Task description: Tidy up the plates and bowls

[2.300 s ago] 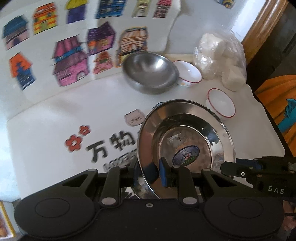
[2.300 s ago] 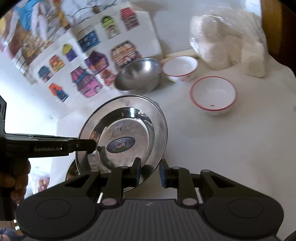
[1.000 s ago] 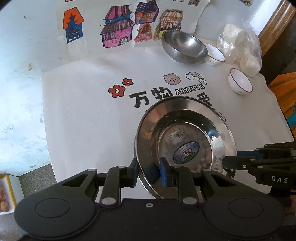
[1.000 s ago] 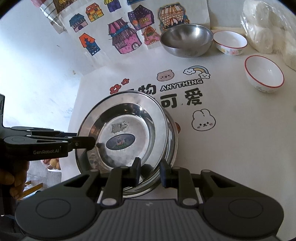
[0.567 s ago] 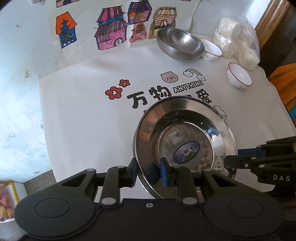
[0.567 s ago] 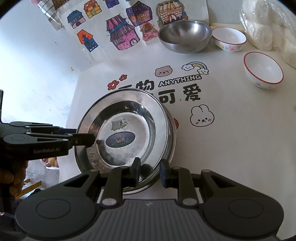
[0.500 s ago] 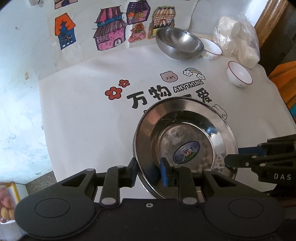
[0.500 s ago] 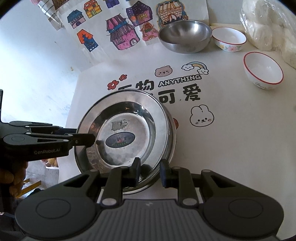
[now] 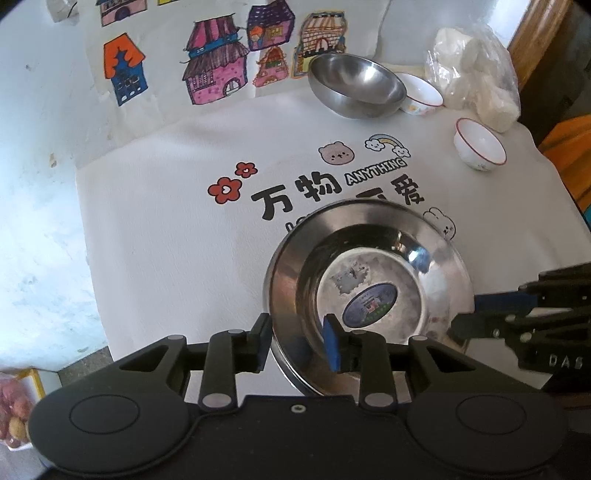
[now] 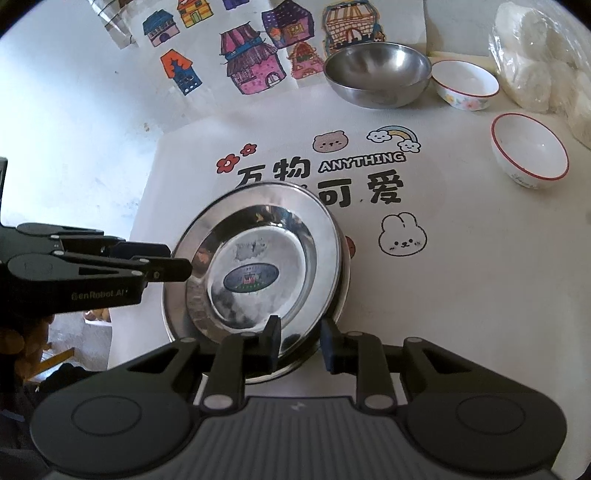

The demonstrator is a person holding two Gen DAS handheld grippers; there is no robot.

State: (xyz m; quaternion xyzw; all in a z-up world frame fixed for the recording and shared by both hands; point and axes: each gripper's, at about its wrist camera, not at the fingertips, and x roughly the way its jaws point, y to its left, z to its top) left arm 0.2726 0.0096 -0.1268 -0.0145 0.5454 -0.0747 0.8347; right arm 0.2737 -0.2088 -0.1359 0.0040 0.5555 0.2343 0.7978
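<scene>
A steel plate (image 9: 369, 280) with an oval sticker sits on top of another steel dish on the white printed cloth; it also shows in the right wrist view (image 10: 258, 266). My left gripper (image 9: 297, 341) straddles the plate's near-left rim, jaws a little apart around it. My right gripper (image 10: 299, 345) straddles the near-right rim the same way. Each gripper shows side-on in the other's view. A steel bowl (image 9: 356, 88), a floral white bowl (image 9: 421, 98) and a red-rimmed white bowl (image 9: 480, 146) stand at the far side.
A clear bag of white lumps (image 9: 476, 77) lies at the far right corner. Coloured house drawings (image 9: 218, 70) hang on the wall behind. The cloth's left edge (image 9: 88, 229) drops to the floor. A wooden frame (image 9: 535, 33) stands at right.
Both grippers have opened slightly around the plate's rim and the plate has settled lower onto the dish beneath. The view has drawn a little closer to the table.
</scene>
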